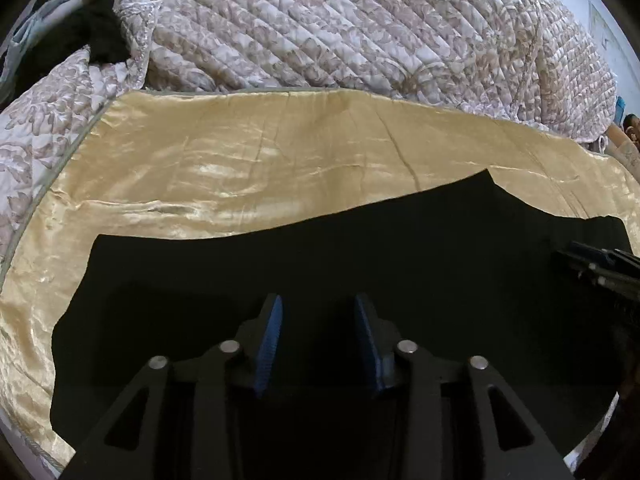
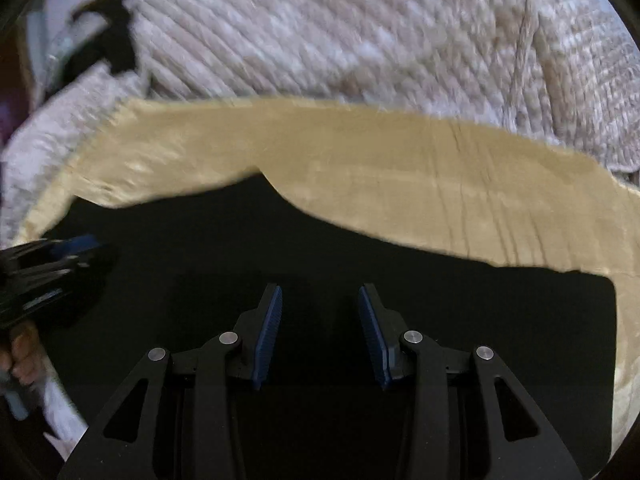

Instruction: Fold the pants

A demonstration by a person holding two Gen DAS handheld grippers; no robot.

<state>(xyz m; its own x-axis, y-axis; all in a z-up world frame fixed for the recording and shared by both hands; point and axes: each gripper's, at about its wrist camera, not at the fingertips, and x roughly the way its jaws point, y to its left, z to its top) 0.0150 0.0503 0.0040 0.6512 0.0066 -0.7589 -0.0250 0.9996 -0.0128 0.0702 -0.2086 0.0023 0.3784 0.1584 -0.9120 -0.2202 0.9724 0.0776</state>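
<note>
1. The black pants (image 1: 360, 264) lie spread flat on a shiny golden satin cloth (image 1: 224, 168), which covers the near part of a bed; their dark fabric runs from left to right across the near half of both wrist views.
2. The left gripper (image 1: 319, 340) hangs over the pants with its blue ribbed pads (image 1: 270, 344) parted; only flat black fabric shows in the gap, and nothing is pinched.
3. The right gripper (image 2: 320, 336) stands the same way, with its jaws released above the pants (image 2: 400, 300) and the cloth lying beneath them, not gripped.
4. In the right wrist view the left gripper (image 2: 60, 256) sits at the far left edge of the pants, with a person's hand (image 2: 24, 352) below it.
5. Beyond the golden cloth (image 2: 400, 168), a quilted floral bedspread (image 1: 360, 28) is heaped on the far side.
6. A dark garment (image 1: 100, 36) lies at the far left on the quilt.
</note>
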